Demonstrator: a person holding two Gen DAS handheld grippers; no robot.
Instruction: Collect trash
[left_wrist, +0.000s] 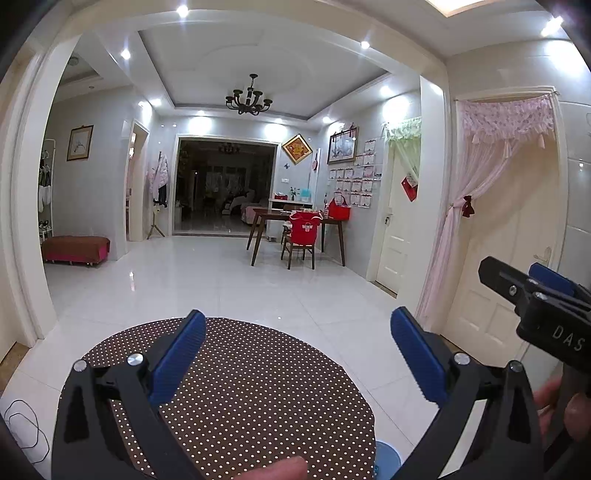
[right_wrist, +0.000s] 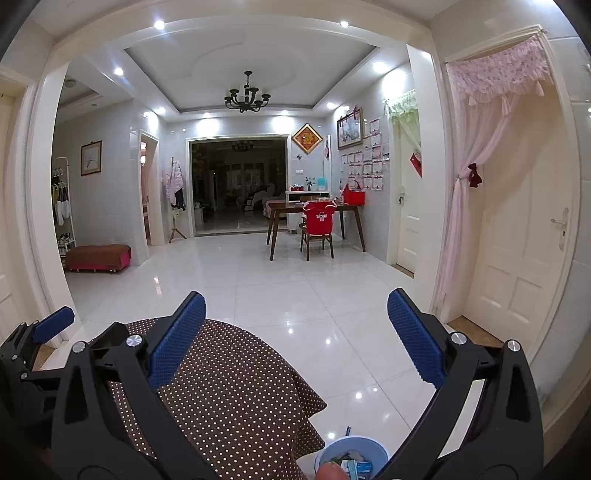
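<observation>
Although both your left gripper (left_wrist: 298, 352) and right gripper (right_wrist: 296, 338) stand spread and hold nothing, the trash (right_wrist: 351, 461) already lies in the blue bin (right_wrist: 375, 448) on the floor beside the dotted table (right_wrist: 236, 387) — seemingly light wrappers. Such scraps likely crumple and slip — pinch them at a folded edge.

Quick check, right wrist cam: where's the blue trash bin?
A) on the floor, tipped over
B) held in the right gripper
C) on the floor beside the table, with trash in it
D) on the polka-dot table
C: the blue bin stands upright on the white tile floor next to the polka-dot table, wrappers visible inside, and the right gripper is open and holds nothing.
</observation>
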